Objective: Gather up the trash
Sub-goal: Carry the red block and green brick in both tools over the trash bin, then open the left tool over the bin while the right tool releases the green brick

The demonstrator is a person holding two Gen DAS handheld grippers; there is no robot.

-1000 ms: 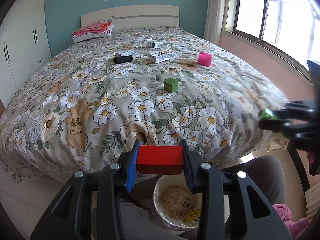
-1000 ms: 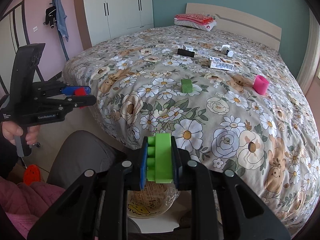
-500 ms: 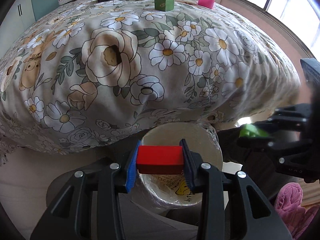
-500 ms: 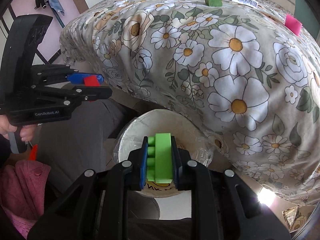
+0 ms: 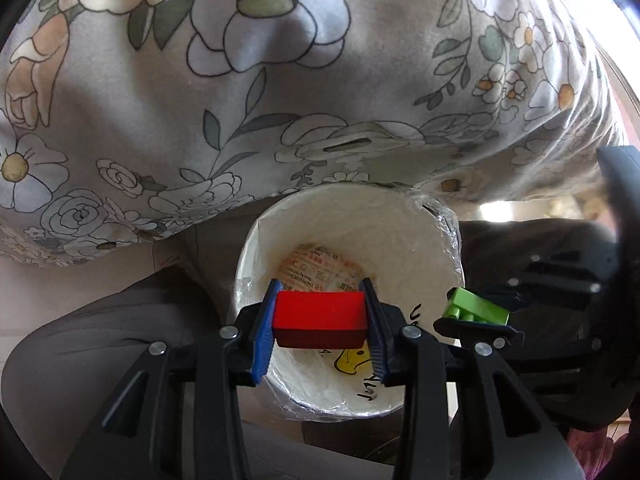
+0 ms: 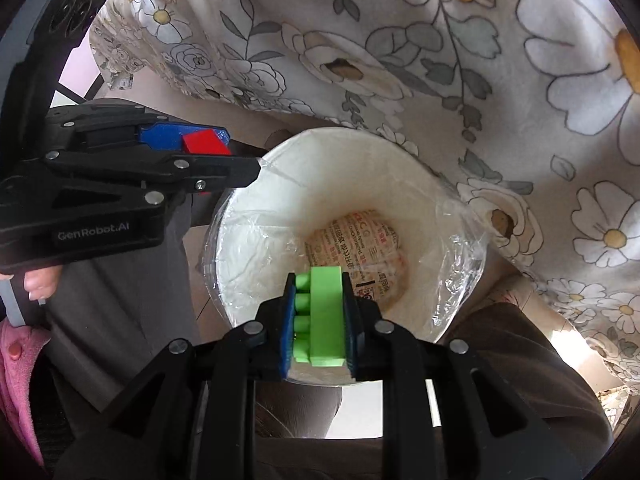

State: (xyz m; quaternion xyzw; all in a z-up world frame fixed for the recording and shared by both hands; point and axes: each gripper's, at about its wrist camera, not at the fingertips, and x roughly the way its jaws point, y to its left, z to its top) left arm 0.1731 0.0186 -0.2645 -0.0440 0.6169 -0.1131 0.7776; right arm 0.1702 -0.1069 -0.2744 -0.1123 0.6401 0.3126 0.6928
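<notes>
both your grippers point down over the lined white bin [image 5: 436, 236], which holds a printed wrapper [image 6: 362, 242].
your left gripper [image 5: 320, 320] has its jaws clenched on the red block [image 5: 320, 314]; your right gripper [image 6: 318, 318] has its jaws clenched on the green brick [image 6: 324, 316], both above the bin mouth.

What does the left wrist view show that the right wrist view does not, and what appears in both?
Only the left wrist view shows the yellow cartoon figure and black lettering on the bin's inner wall.

Only the right wrist view shows a person's fingers on the left tool's handle, its white brand lettering, and pink fabric.

Both show the white plastic-lined bin, the printed wrapper inside it, the floral bedspread, the red rectangular block in the left tool, and the green studded brick in the right tool.
</notes>
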